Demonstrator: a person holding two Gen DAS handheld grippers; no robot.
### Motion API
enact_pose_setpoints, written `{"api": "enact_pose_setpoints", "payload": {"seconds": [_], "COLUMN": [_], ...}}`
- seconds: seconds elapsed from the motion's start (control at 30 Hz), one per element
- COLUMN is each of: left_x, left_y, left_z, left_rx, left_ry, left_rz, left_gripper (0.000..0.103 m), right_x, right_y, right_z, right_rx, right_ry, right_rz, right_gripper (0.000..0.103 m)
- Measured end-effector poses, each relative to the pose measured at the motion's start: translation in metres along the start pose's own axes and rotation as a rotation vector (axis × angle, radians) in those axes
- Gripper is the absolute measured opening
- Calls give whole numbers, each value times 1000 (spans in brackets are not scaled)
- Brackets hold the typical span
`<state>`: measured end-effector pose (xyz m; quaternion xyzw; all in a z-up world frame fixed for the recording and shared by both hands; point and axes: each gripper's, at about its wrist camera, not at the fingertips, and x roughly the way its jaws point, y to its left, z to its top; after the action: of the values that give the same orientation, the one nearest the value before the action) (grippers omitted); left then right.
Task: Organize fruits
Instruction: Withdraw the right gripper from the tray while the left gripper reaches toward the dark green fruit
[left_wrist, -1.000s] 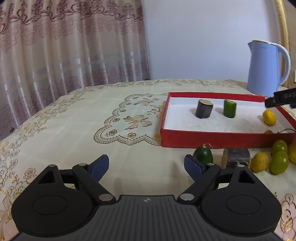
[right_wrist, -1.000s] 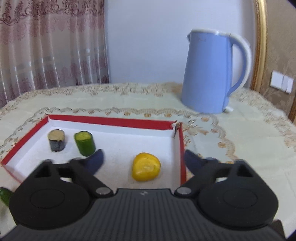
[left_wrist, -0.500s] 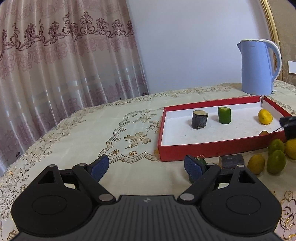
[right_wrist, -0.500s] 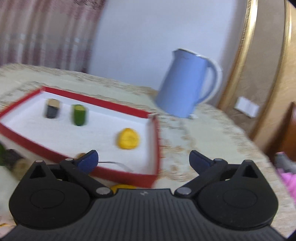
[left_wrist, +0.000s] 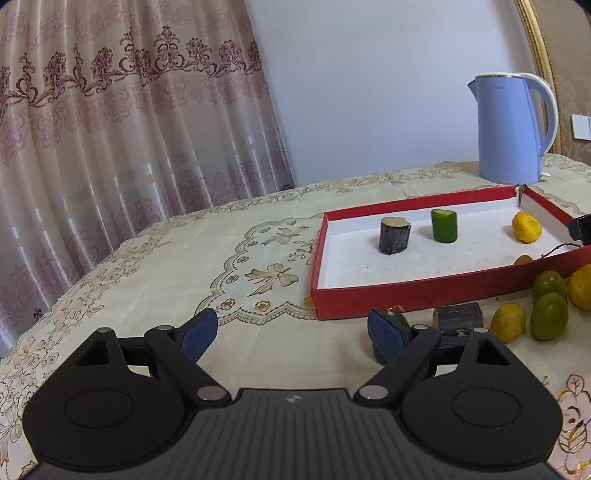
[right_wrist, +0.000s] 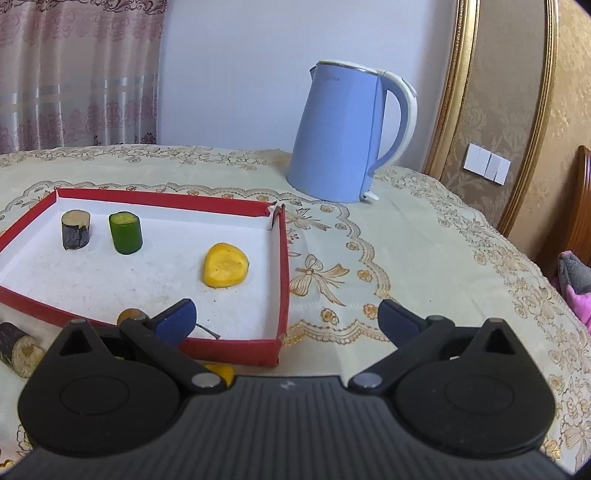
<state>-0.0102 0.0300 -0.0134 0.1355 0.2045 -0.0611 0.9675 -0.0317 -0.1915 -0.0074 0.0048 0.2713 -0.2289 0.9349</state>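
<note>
The fruits are found in two groups. Inside the red tray (left_wrist: 436, 295), from left to right, a dark cut piece (left_wrist: 394, 235), a green cut piece (left_wrist: 444, 225) and a yellow fruit (left_wrist: 526, 227) are set down and standing apart. Outside it, on the tablecloth (left_wrist: 184, 266) just before the near wall, a dark green fruit (left_wrist: 397, 317), a second dark piece (left_wrist: 458, 316), a yellow one (left_wrist: 508, 322) and two green ones (left_wrist: 549, 320) are left waiting.

The left gripper (left_wrist: 291, 332) is held released, nothing between its pads, the dark green fruit lying just behind its right pad. The right gripper (right_wrist: 286, 319) is likewise spread wide and empty, poised over the tray's near right corner.

The step in hand is judged to be the interval between one deposit and the next pickup. The next move is judged to call for the right gripper to be brought down to the loose fruit before the tray and closed on a single piece.

Against the earlier frame, the right gripper is seen drawn back from above the yellow fruit to the tray's edge. The left gripper's opening is unchanged; its view is tilted up, so that more curtain (left_wrist: 129, 147) and kettle (left_wrist: 509, 129) are shown.
</note>
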Motion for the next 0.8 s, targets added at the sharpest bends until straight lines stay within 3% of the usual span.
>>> {"api": "enact_pose_setpoints", "payload": {"seconds": [0.17, 0.47, 0.8], "left_x": [5, 1, 4], "left_y": [-2, -15, -18], "left_z": [-2, -3, -2], "left_rx": [25, 72, 70], "left_ry": [19, 0, 5], "left_rz": [16, -39, -43], "left_gripper": [89, 89, 89], "right_x": [-1, -5, -1], "right_y": [1, -3, -1], "right_z": [0, -2, -2], "right_rx": [-4, 29, -3], "right_ry": [-1, -5, 9], "right_rz": [5, 42, 15], "right_gripper": [103, 103, 103]}}
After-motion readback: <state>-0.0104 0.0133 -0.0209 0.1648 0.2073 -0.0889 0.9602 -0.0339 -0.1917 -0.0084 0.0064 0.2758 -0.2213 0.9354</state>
